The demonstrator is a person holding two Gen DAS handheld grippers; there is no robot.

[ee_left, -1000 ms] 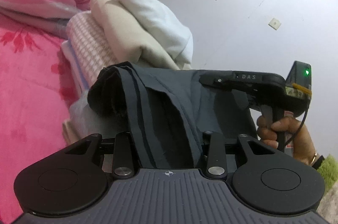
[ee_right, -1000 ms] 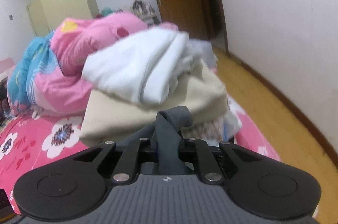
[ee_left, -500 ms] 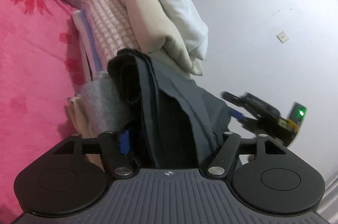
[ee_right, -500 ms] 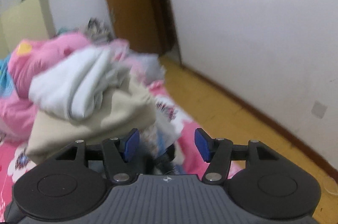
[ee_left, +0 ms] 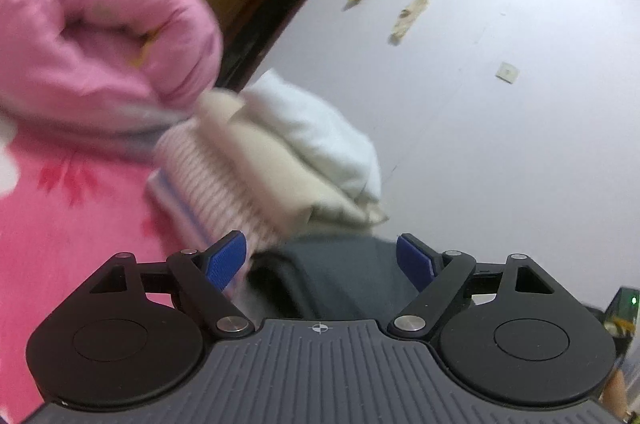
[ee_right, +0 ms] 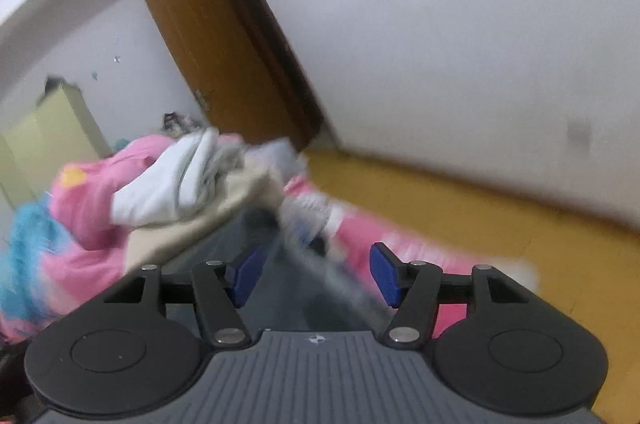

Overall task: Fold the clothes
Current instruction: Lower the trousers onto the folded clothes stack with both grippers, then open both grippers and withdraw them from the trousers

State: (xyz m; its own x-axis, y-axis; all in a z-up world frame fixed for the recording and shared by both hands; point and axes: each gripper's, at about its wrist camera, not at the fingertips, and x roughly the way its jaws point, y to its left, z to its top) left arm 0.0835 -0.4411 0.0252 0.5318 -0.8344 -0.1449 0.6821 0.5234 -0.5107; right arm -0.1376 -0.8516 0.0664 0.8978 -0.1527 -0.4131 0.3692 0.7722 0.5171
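A dark grey folded garment [ee_left: 344, 272] lies at the near end of a stack of folded clothes: a white piece [ee_left: 316, 143], a beige piece [ee_left: 260, 159] and a pink checked piece [ee_left: 208, 179]. My left gripper [ee_left: 320, 260] is open just behind the grey garment, its blue pads [ee_left: 226, 258] apart and empty. My right gripper [ee_right: 316, 274] is open too, over the grey garment [ee_right: 256, 236], with the white piece [ee_right: 168, 183] and beige piece [ee_right: 208, 220] beyond. The view is motion-blurred.
The clothes sit on a pink flowered bed sheet [ee_left: 60, 224] with a rolled pink quilt [ee_left: 104, 43] behind. A wooden door [ee_right: 224, 63], white wall [ee_right: 440, 43] and yellow floor [ee_right: 500, 224] lie to the right. A green cupboard [ee_right: 48, 139] stands far left.
Both grippers held the dark grey garment a second ago. The right opened first, then the left; both have drawn back, leaving the garment by the stack.
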